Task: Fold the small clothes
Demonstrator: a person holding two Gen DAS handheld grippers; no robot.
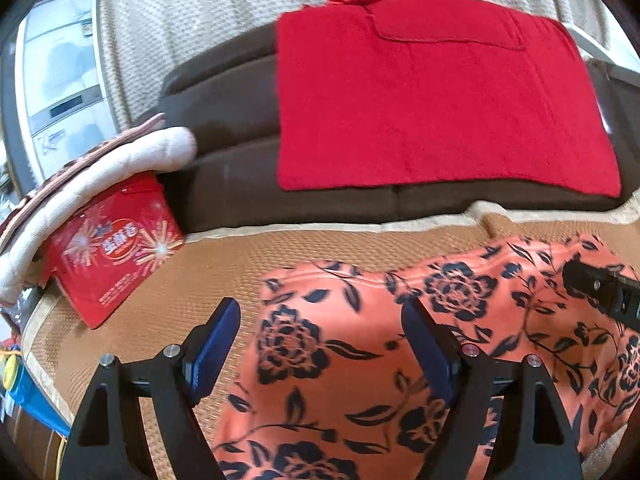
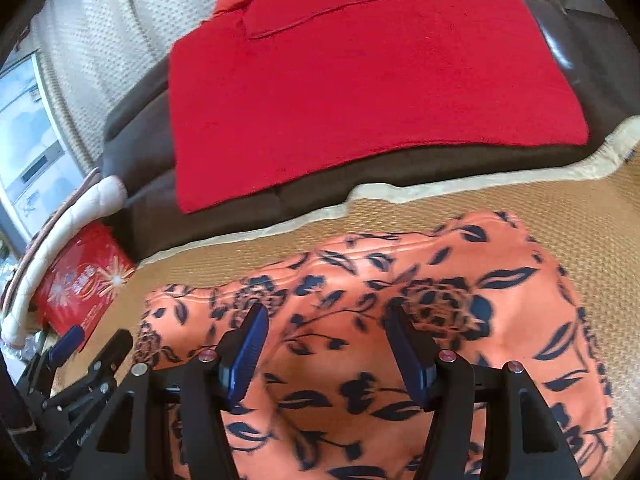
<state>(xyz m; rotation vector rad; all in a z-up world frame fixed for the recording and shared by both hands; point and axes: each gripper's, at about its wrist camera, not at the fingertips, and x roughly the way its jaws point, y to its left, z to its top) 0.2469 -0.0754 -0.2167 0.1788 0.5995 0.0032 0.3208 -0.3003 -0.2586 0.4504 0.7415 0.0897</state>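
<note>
An orange garment with a dark floral print (image 1: 360,344) lies spread on a woven tan mat (image 1: 172,292); it also shows in the right wrist view (image 2: 400,320). My left gripper (image 1: 320,316) is open above the garment's left part, its left finger over the mat. My right gripper (image 2: 324,320) is open above the middle of the garment, holding nothing. The right gripper's body shows at the right edge of the left wrist view (image 1: 604,292). The left gripper shows at the lower left of the right wrist view (image 2: 76,360).
A red towel (image 1: 432,100) lies on a dark brown cushion (image 1: 224,128) behind the mat. A red printed box (image 1: 112,260) stands at the left under a rolled white cloth (image 1: 120,164). The mat's pale edge (image 2: 400,192) runs along the cushion.
</note>
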